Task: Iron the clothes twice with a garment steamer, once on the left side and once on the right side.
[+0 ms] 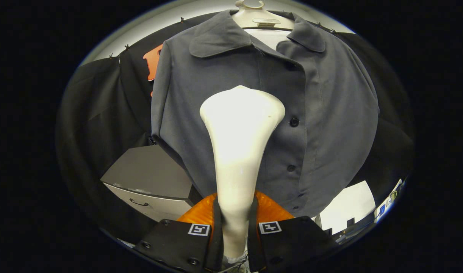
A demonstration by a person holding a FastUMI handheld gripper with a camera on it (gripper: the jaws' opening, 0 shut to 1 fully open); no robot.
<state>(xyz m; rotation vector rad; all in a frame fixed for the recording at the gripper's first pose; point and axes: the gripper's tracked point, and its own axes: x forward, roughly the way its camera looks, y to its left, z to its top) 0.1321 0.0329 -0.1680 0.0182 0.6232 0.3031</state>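
A grey button-up shirt point(322, 113) hangs on a pale hanger point(254, 15) straight ahead, its collar at the top and a row of dark buttons running down its front. My gripper point(234, 223) is shut on the handle of a white garment steamer point(241, 132). The steamer rises from between the fingers and widens into a broad head. The head sits against or just before the shirt's front panel, a little left of the button row at chest height. Whether the head touches the cloth I cannot tell.
A grey cabinet point(148, 178) with a drawer handle stands low, left of the shirt. An orange part point(271, 208) shows just behind the fingers. Black cloth hangs behind and on both sides of the shirt. A white surface point(349, 208) lies low on the right.
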